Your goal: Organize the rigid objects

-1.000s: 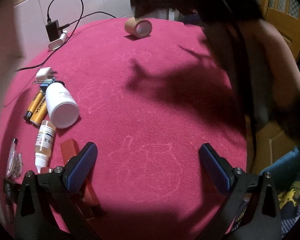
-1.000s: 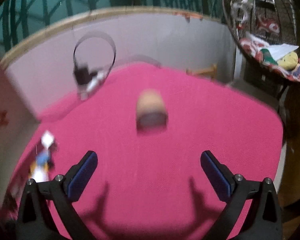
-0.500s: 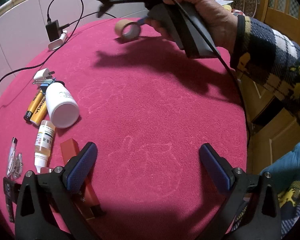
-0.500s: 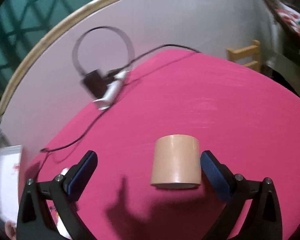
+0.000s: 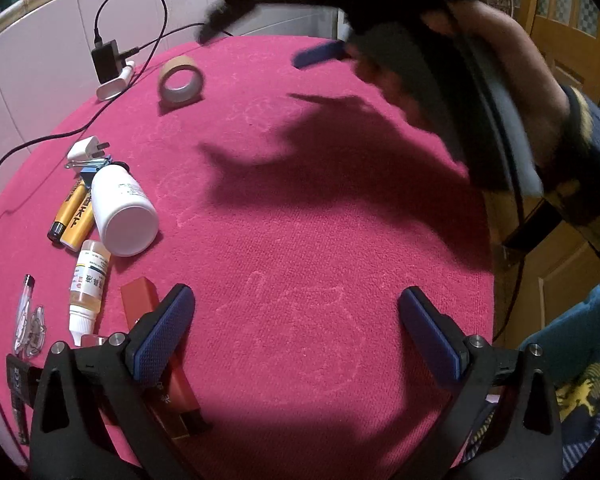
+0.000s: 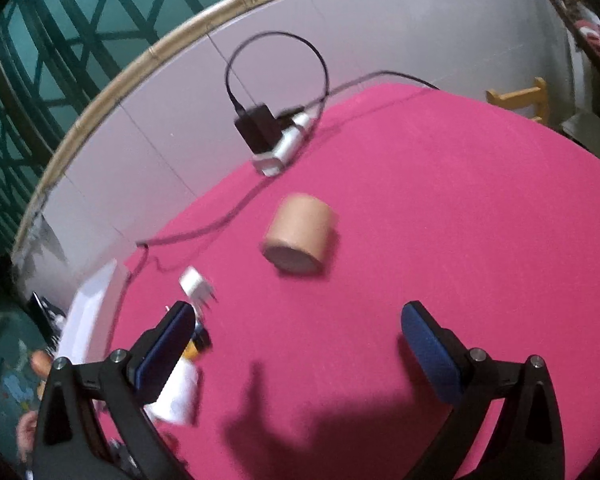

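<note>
The right tool [image 6: 296,352] hangs released above the brown tape roll [image 6: 299,239] on the pink-clothed worktop [image 6: 460,208]. Centre it over the roll, straddling its curved sides, before clenching. The left tool [image 5: 296,332] waits released, grasping nothing.

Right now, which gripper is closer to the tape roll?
Right. The right gripper is open, just short of the tape roll. The left gripper is open at the table's near edge, far from it.

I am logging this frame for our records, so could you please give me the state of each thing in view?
Left gripper: open, empty.
Right gripper: open, empty.
Brown tape roll: on its rim, free.
White plastic bottle: lying down, capped.
Small amber dropper bottle: lying down.
Black charger: cable attached.
</note>
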Demonstrator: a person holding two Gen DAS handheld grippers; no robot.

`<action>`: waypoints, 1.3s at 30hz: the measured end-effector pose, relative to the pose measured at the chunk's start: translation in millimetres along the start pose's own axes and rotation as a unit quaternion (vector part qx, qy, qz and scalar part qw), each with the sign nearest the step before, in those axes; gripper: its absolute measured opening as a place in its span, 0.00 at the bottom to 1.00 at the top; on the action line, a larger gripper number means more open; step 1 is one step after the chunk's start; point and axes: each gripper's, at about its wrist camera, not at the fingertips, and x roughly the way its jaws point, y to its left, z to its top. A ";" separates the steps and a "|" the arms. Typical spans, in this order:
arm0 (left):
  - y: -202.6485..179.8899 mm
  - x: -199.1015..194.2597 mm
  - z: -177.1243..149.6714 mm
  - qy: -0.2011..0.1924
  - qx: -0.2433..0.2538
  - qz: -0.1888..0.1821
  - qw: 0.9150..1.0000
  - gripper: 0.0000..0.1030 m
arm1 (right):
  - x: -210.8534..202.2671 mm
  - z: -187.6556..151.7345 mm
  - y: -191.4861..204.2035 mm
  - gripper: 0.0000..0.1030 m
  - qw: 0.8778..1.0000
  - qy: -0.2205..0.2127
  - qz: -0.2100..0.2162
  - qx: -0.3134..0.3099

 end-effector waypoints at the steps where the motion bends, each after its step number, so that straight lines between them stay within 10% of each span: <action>1: -0.8 -0.6 -0.5 0.000 0.000 0.000 1.000 1.00 | -1.8 -7.6 0.0 1.00 1.000 0.006 -0.015 -0.007; 13: -0.2 0.3 1.5 0.001 0.000 0.000 1.000 1.00 | 3.8 -48.8 19.9 1.00 0.992 0.019 -0.087 -0.095; 26: 5.1 -32.1 -0.5 -0.039 -0.025 0.011 0.999 1.00 | 2.4 -44.8 20.1 1.00 0.993 0.017 -0.073 -0.092; 39: 133.1 -114.3 -46.9 -0.089 -0.198 0.127 0.968 1.00 | 0.9 -44.9 21.2 1.00 0.993 0.018 -0.075 -0.094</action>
